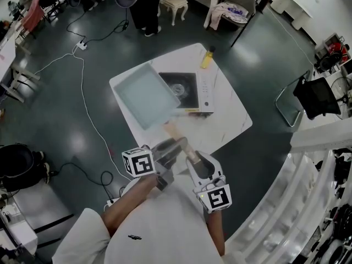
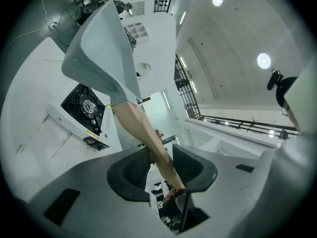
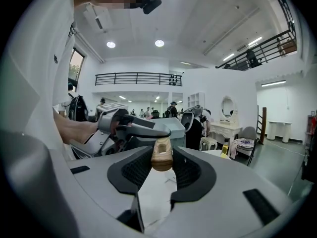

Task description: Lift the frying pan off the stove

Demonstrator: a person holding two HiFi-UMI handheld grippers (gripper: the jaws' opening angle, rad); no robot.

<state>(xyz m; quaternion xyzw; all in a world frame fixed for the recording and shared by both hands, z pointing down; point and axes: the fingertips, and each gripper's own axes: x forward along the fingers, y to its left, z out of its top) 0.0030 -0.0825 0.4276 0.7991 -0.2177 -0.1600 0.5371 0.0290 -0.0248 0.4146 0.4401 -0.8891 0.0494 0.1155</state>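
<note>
A square pale grey frying pan [image 1: 143, 95] with a wooden handle [image 1: 177, 135] hangs tilted in the air, off the black single-burner stove [image 1: 184, 89], whose burner lies bare. My left gripper [image 1: 175, 146] is shut on the handle's middle. In the left gripper view the handle [image 2: 148, 138] runs between the pads up to the pan [image 2: 101, 48], with the stove [image 2: 84, 105] below. My right gripper [image 1: 191, 157] is shut on the handle's end [image 3: 161, 155], seen end-on between its pads. The left gripper [image 3: 130, 128] shows just beyond it.
The stove stands on a white marble-look table [image 1: 231, 120] with a yellow bottle [image 1: 207, 58] at its far corner. Cables [image 1: 88, 109] trail over the dark floor at the left. A folding chair [image 1: 289, 106] stands to the right, and a white stool [image 1: 173, 5] further back.
</note>
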